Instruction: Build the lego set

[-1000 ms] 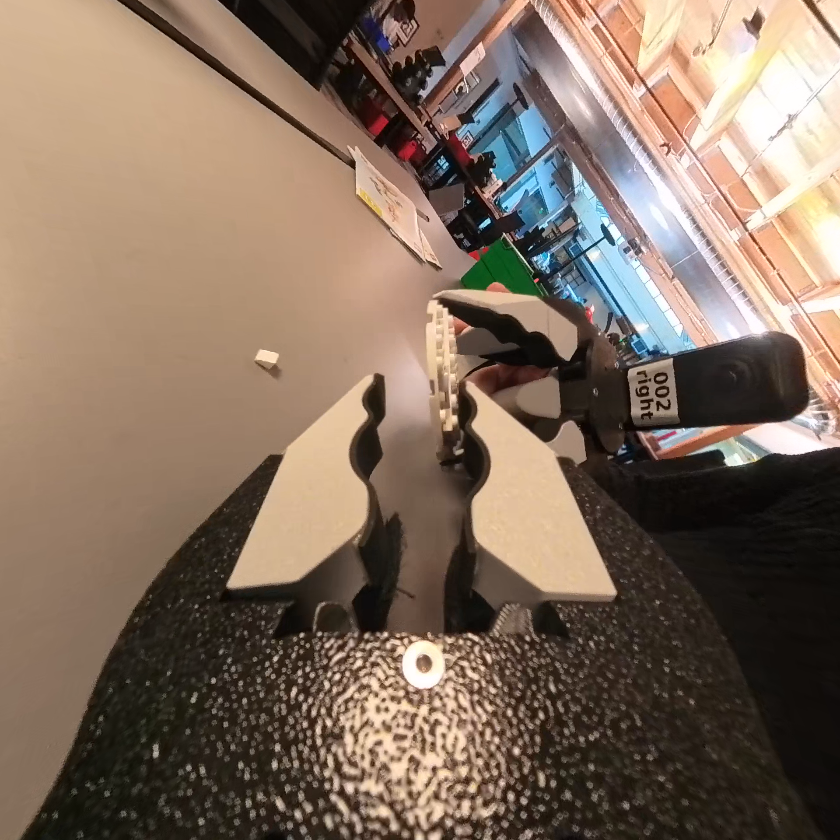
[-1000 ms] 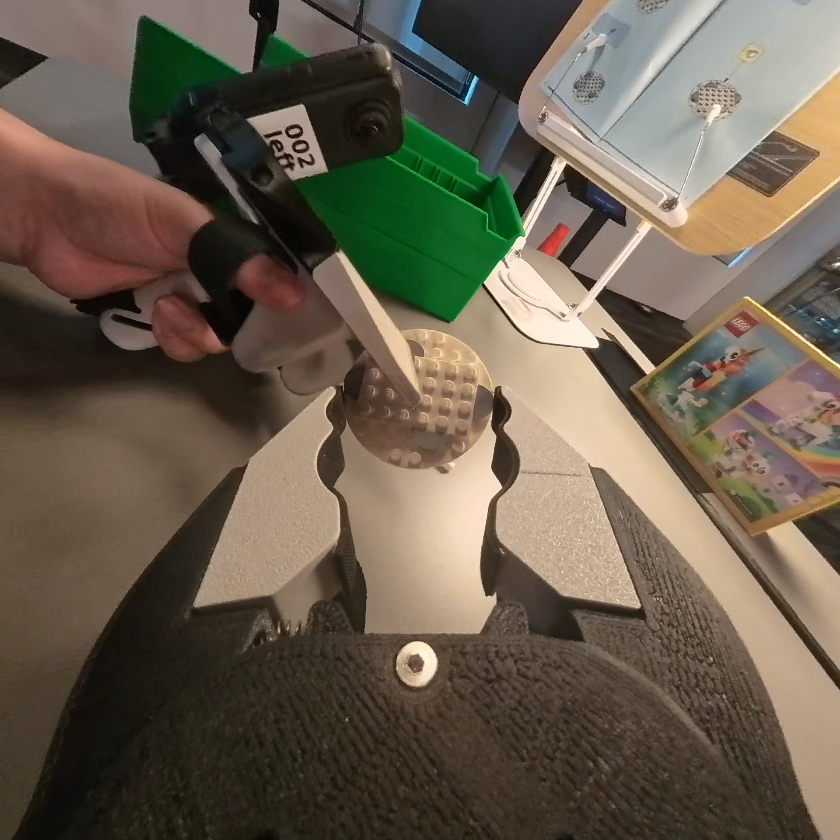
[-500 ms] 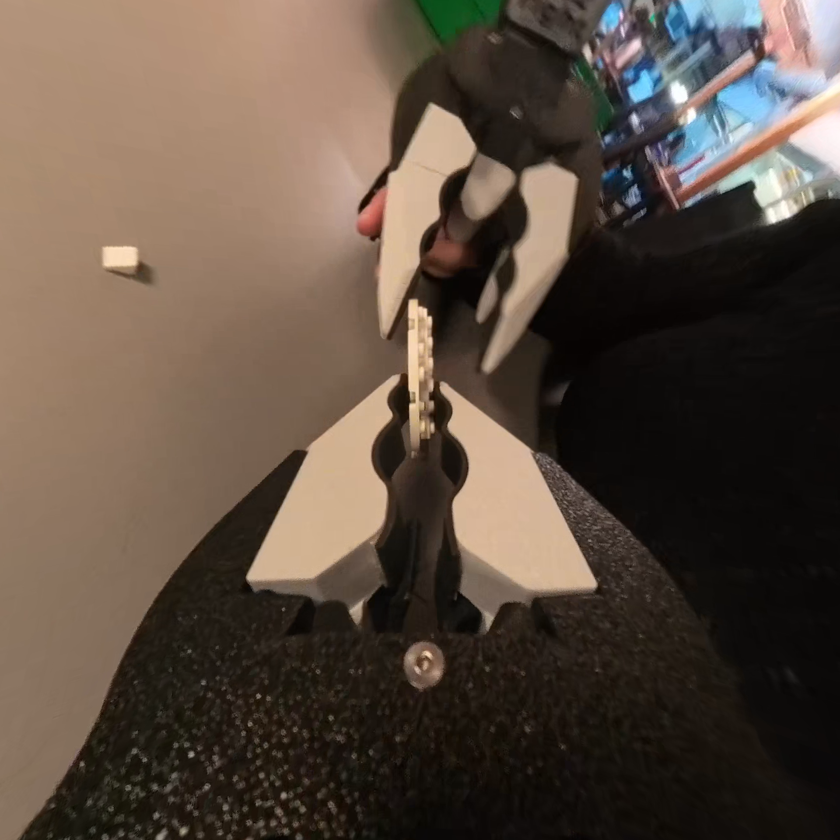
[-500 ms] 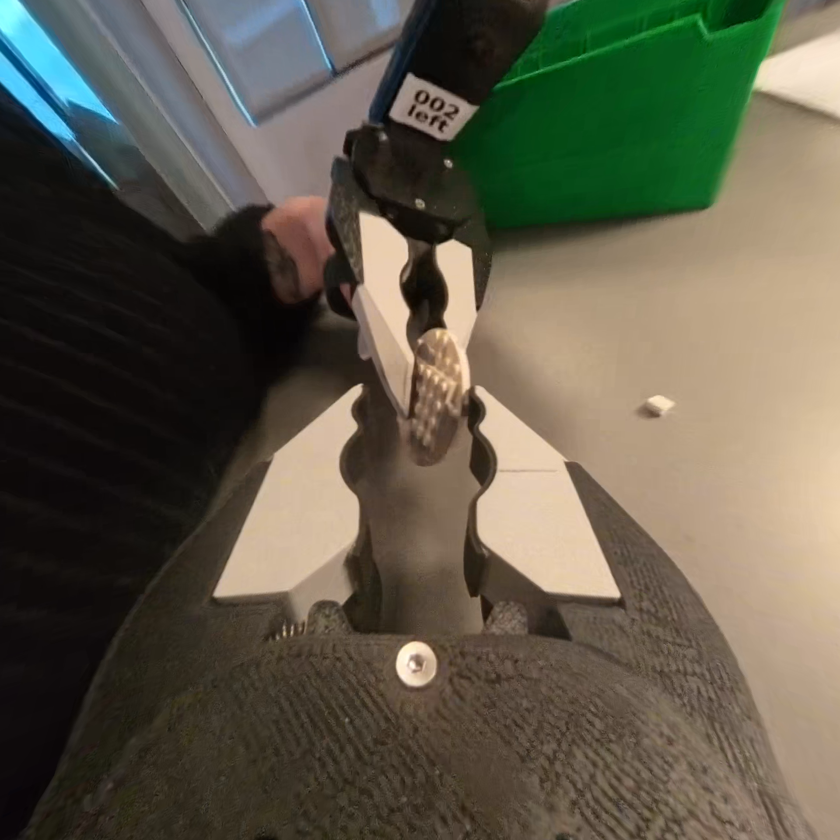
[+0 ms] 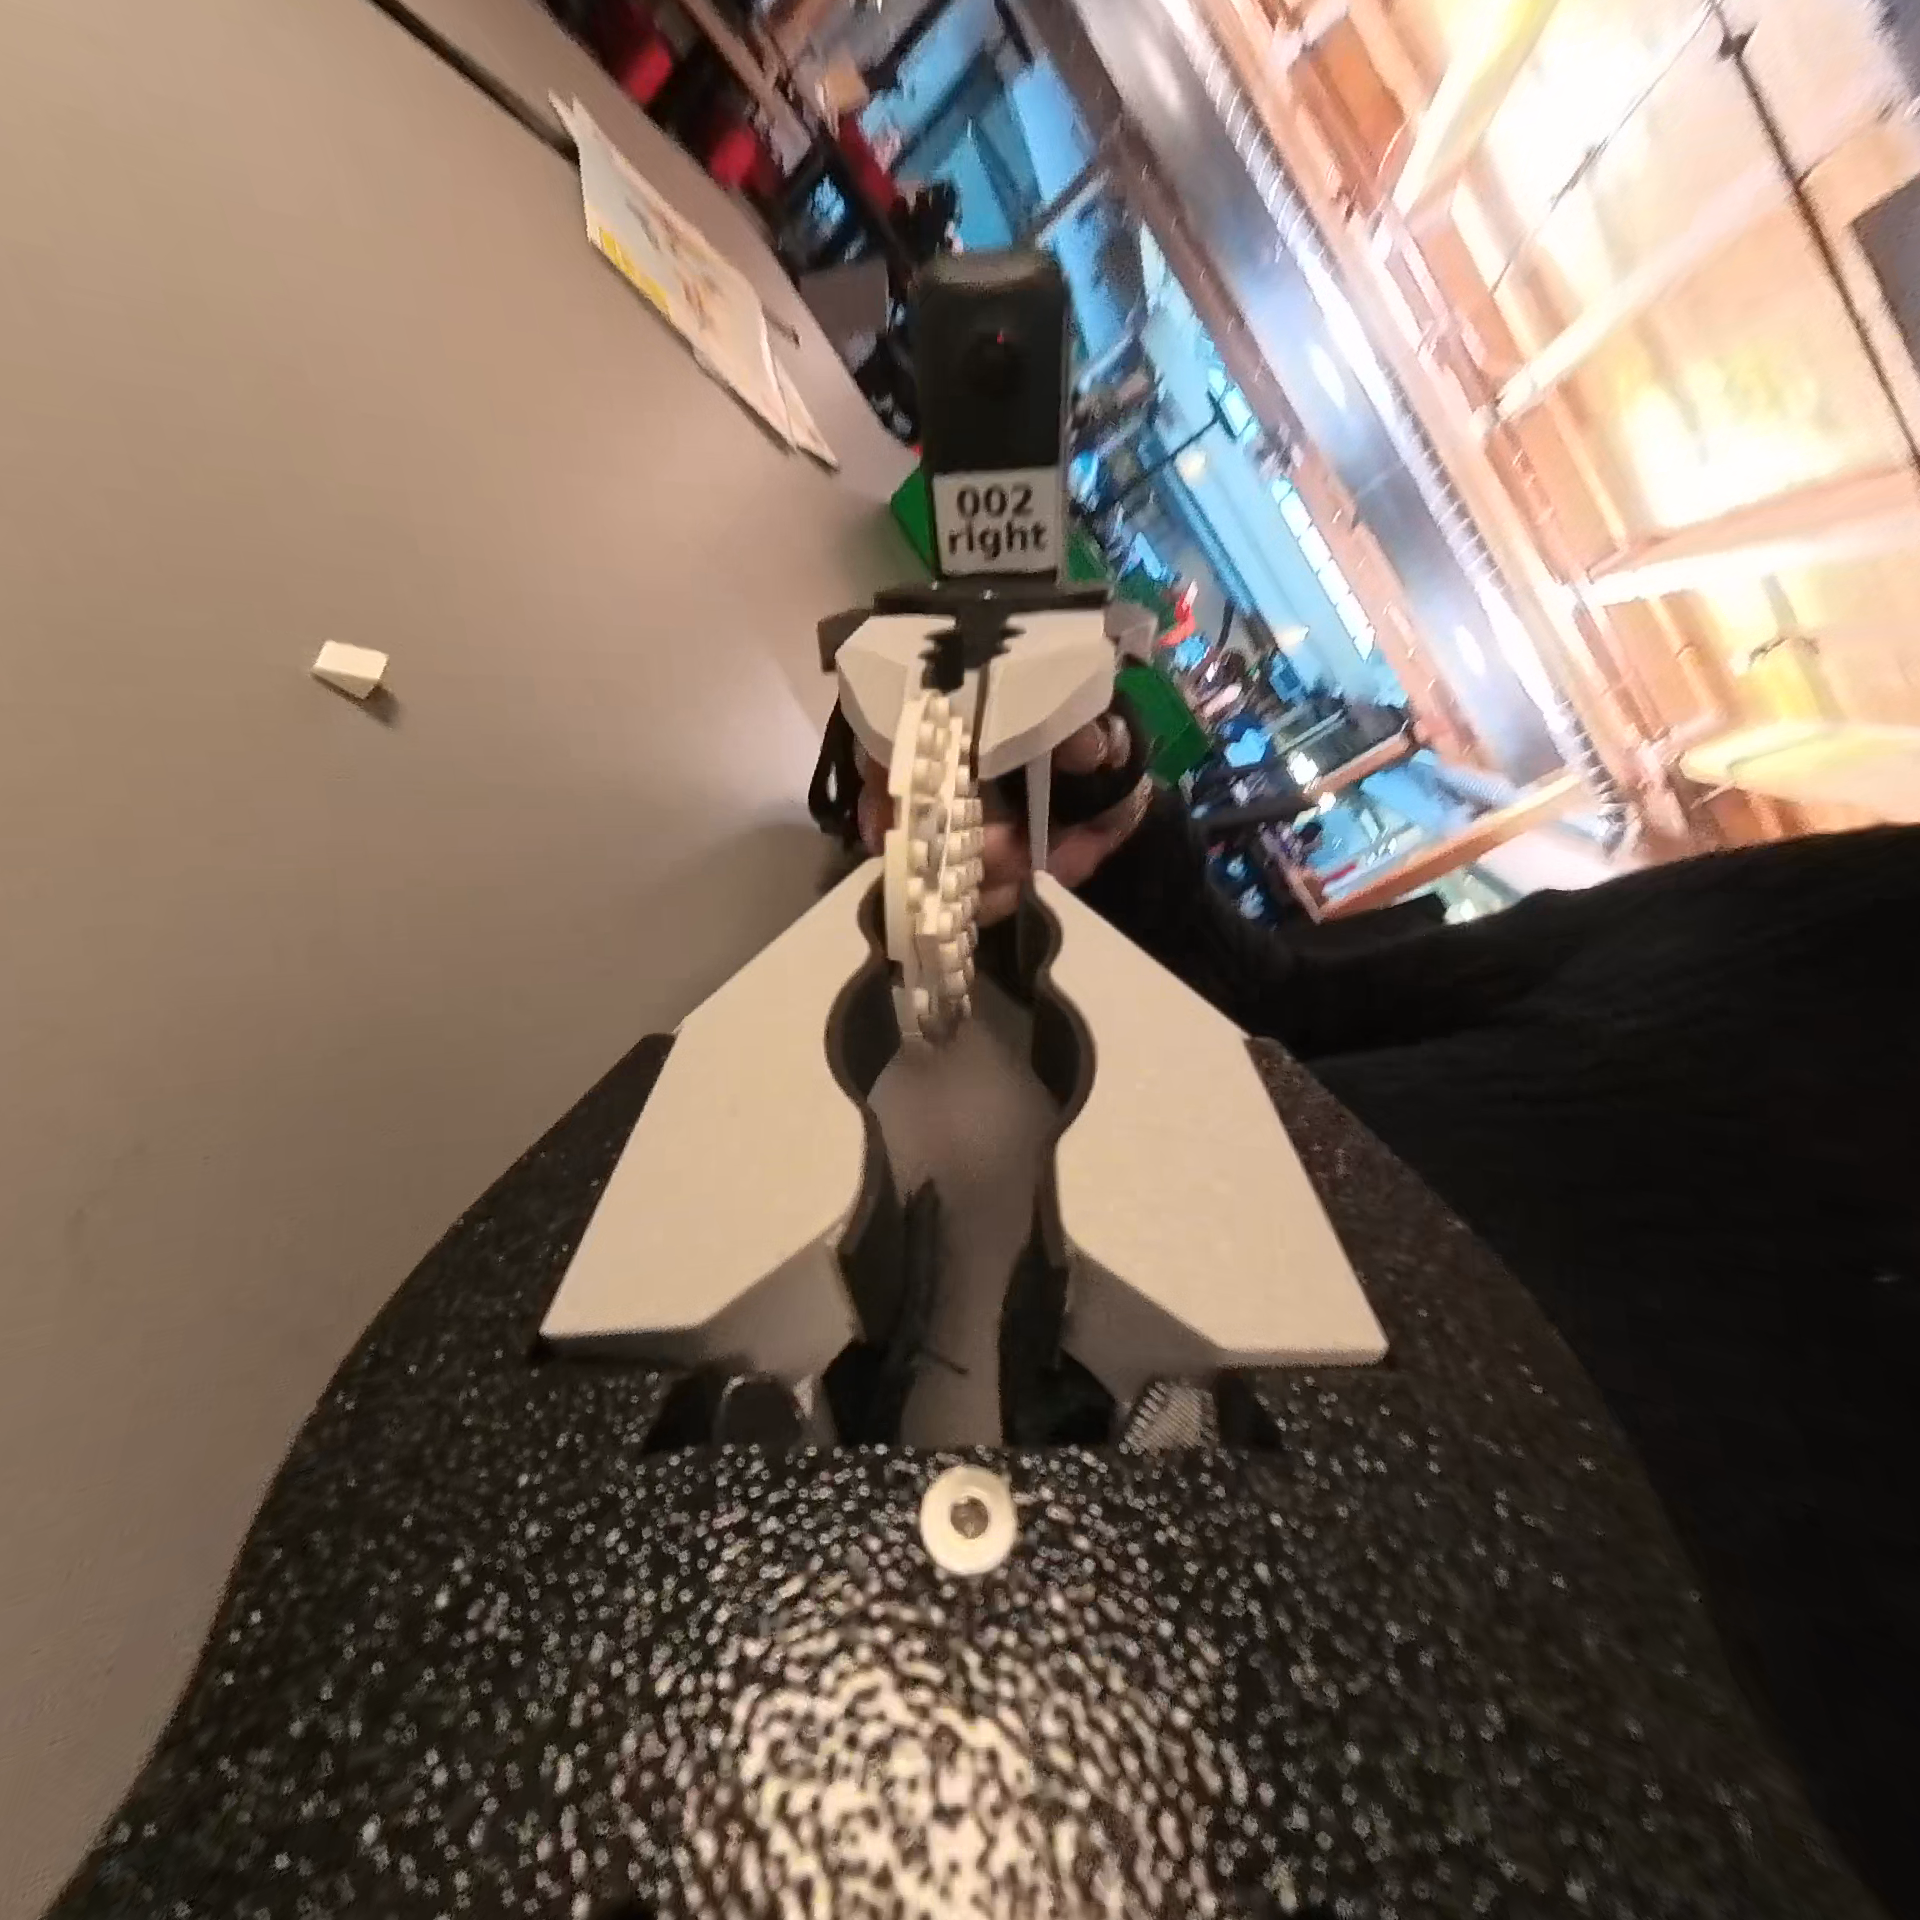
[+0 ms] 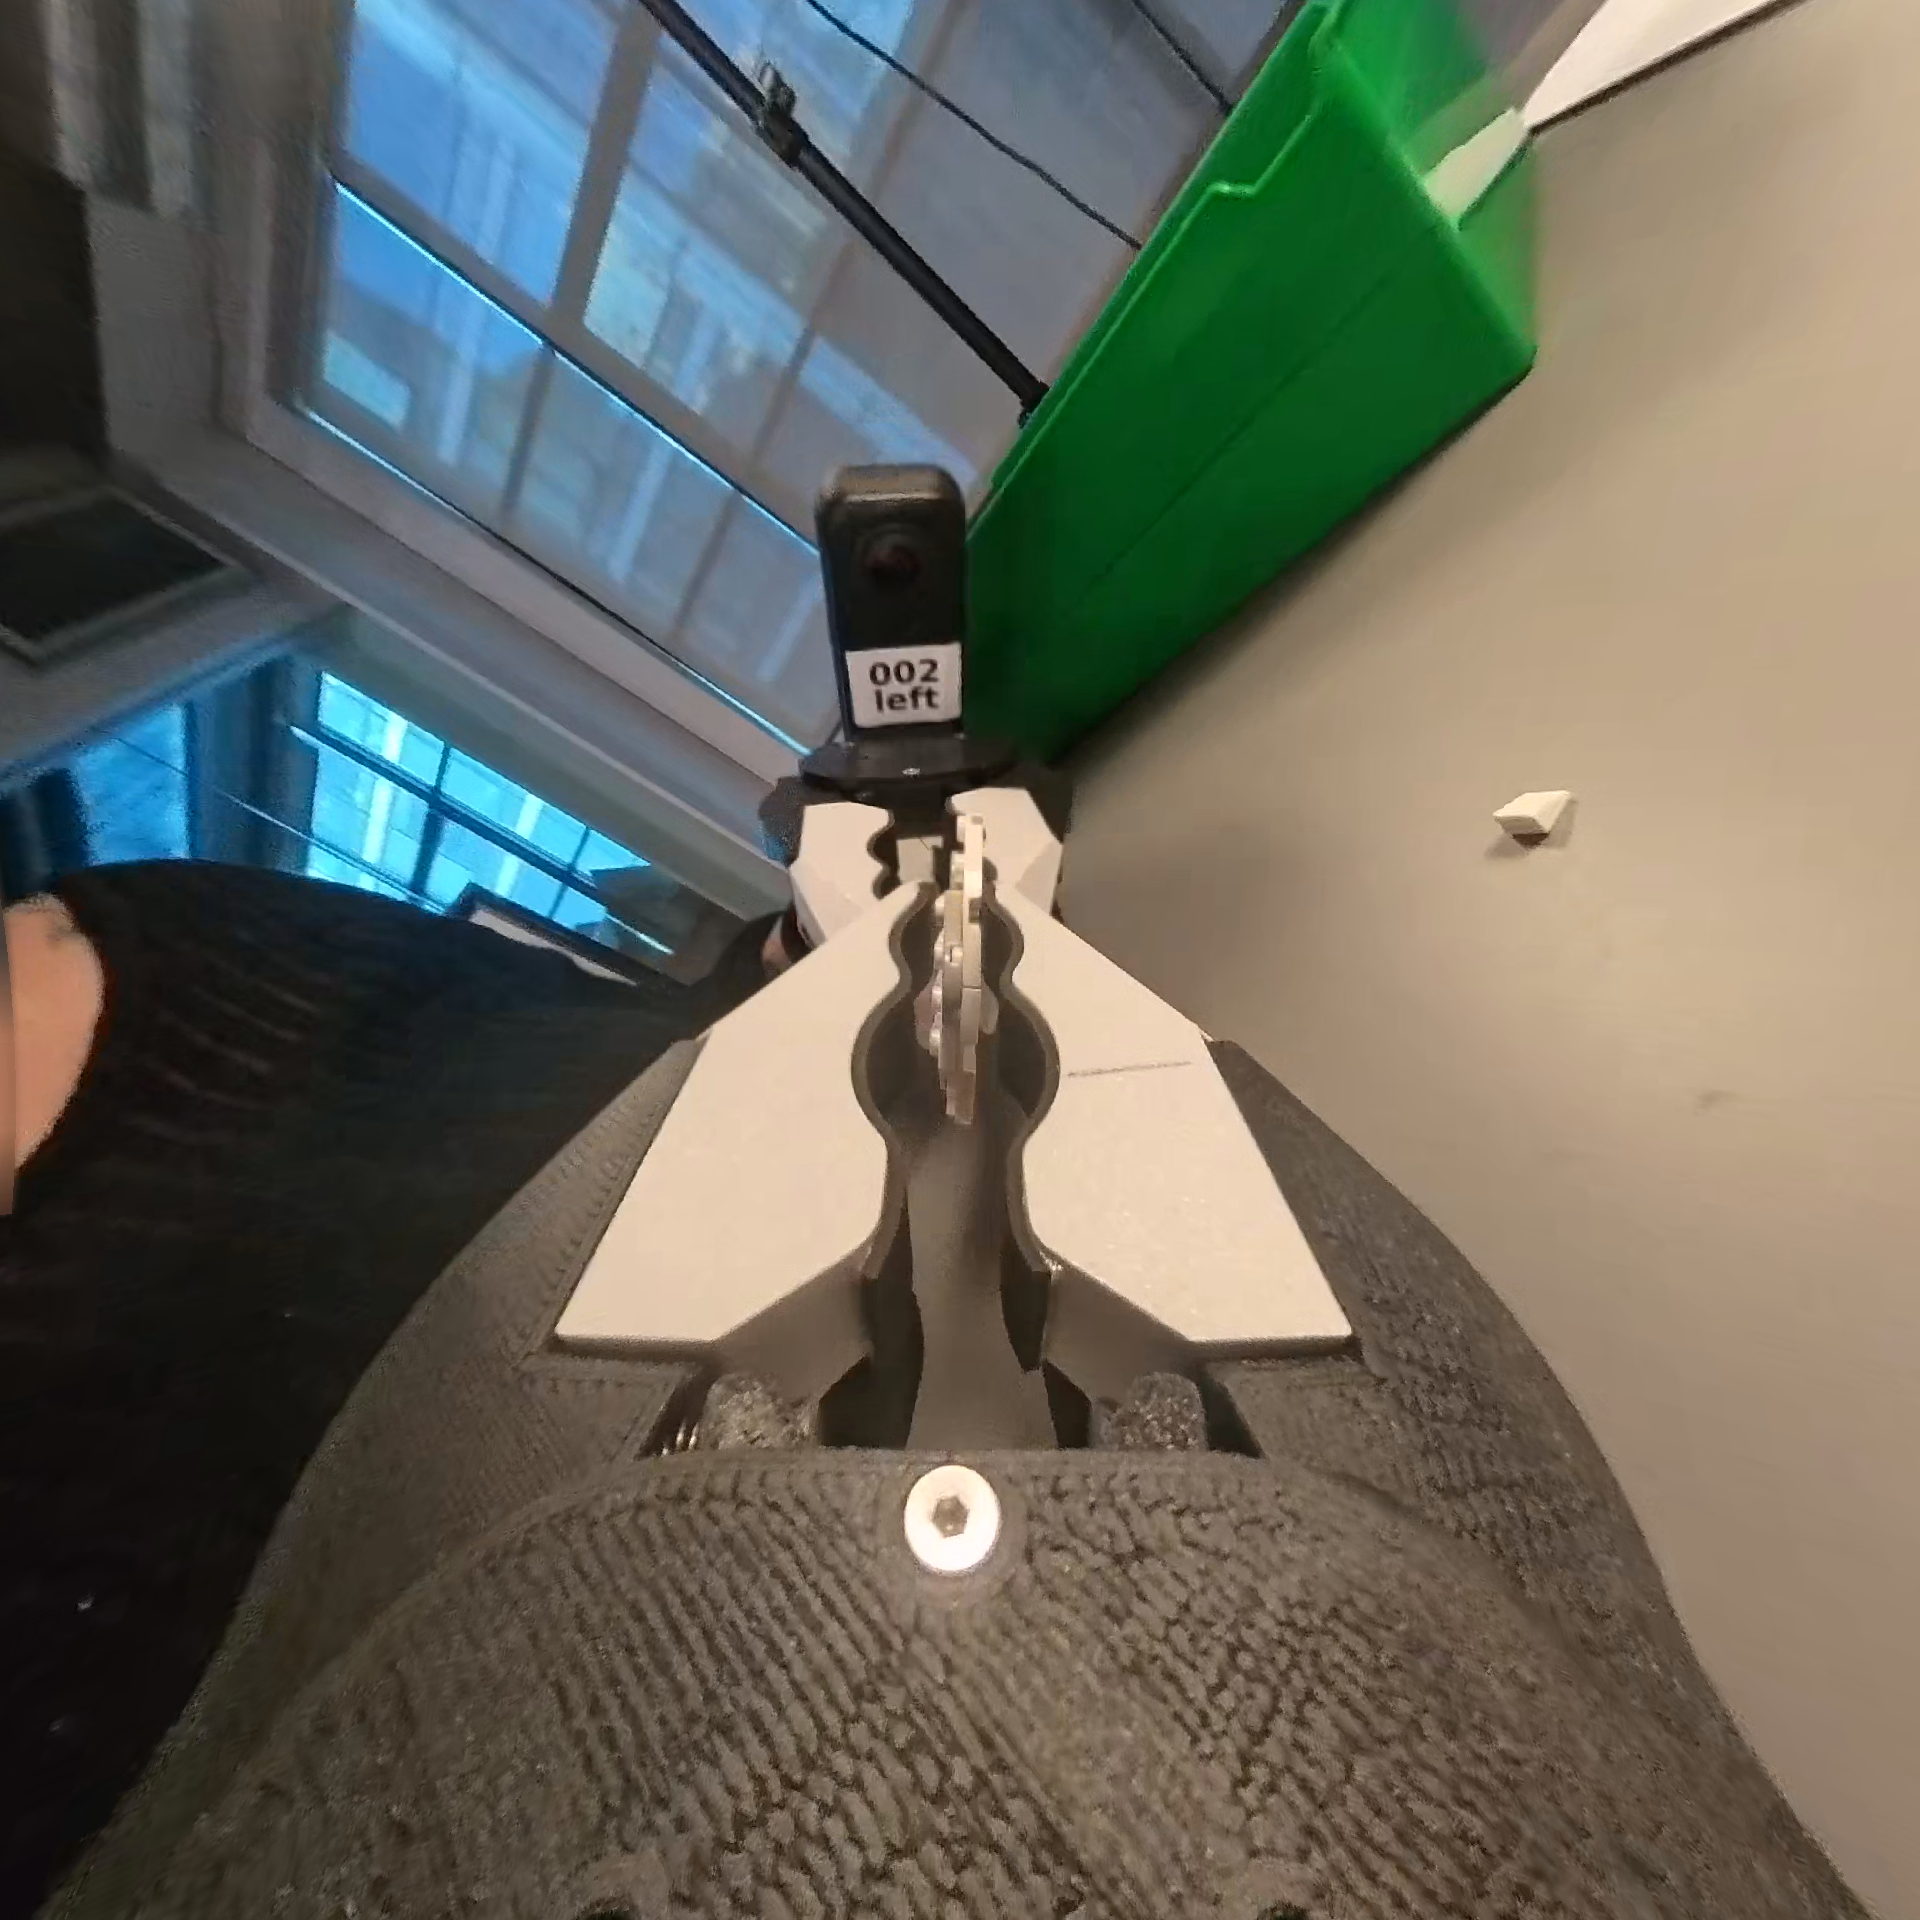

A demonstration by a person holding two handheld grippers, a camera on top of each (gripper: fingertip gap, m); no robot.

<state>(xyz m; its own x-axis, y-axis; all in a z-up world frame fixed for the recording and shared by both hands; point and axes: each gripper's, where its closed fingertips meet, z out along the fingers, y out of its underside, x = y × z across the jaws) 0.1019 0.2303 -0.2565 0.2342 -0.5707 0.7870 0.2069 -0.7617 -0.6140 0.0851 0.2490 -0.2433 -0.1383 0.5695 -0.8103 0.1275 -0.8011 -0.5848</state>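
A round white studded Lego plate [image 5: 930, 852] hangs edge-on between the two grippers, above the grey table [image 5: 312, 987]. My left gripper [image 5: 951, 894] is open, its fingers apart on either side of the plate's near edge. My right gripper [image 5: 951, 727] faces it and is shut on the plate's far edge. In the right wrist view my right gripper [image 6: 961, 904] pinches the plate [image 6: 961, 997], and the left gripper [image 6: 930, 862] stands open just beyond it. A small white slope brick [image 5: 351, 665] lies loose on the table; it also shows in the right wrist view [image 6: 1536, 812].
A green plastic bin [image 6: 1247, 416] stands on the table behind the grippers. Instruction sheets [image 5: 686, 270] lie near the table's far edge. A person's black sleeve [image 5: 1558, 1143] fills the side next to the grippers. The small white slope brick [image 5: 351, 665] is about equally far from each gripper, around 10 cm.
Half a second ago my left gripper was shut on the plate and the right was open. Now the right has shut on the plate and the left has opened.
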